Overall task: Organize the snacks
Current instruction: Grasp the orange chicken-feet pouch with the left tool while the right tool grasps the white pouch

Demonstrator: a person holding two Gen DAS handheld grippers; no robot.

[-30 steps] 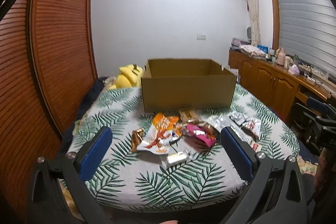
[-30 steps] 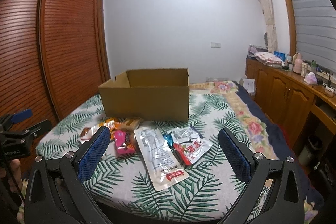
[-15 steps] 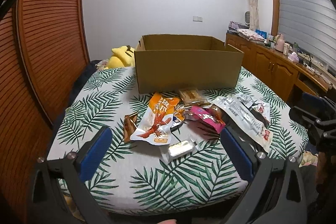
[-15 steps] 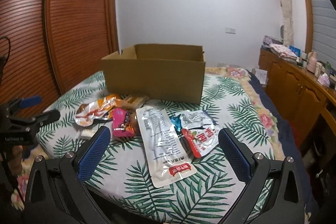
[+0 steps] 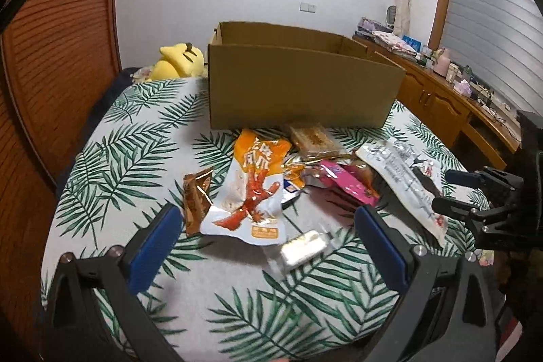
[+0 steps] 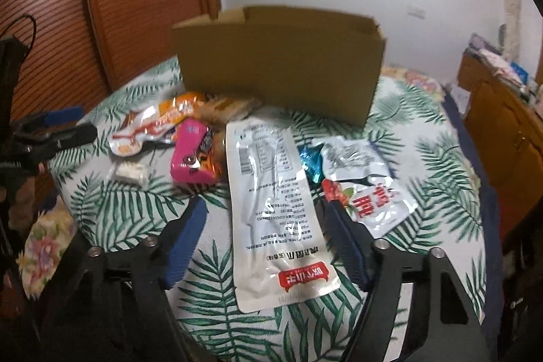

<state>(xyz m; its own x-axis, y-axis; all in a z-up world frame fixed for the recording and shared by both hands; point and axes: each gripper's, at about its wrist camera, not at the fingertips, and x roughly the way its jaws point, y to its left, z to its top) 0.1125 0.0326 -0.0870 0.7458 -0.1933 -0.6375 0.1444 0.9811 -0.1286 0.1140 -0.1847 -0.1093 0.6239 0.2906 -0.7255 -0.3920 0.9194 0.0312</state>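
Observation:
An open cardboard box [image 5: 298, 90] [image 6: 278, 70] stands on the leaf-print bed [image 5: 135, 141]. In front of it lie snacks: an orange-white pouch [image 5: 254, 192], a brown packet [image 5: 197, 199], a small white bar [image 5: 303, 246], a pink packet [image 6: 191, 155], a red-white pouch [image 6: 370, 199]. My left gripper [image 5: 268, 216] hovers open just before the orange-white pouch and the bar. My right gripper [image 6: 266, 209] straddles a long white pouch [image 6: 271, 192]; its jaws are closing, and the pads stand clear of the pouch's edges.
A yellow plush toy [image 5: 180, 60] lies left of the box. A slatted wooden wardrobe [image 5: 51, 56] stands on the left. A wooden cabinet [image 5: 441, 97] with clutter runs along the right. The bed's front edge is close below both grippers.
Both grippers have come down and closer to the snacks. The right jaws have narrowed on either side of the long white pouch. The left jaws stay wide.

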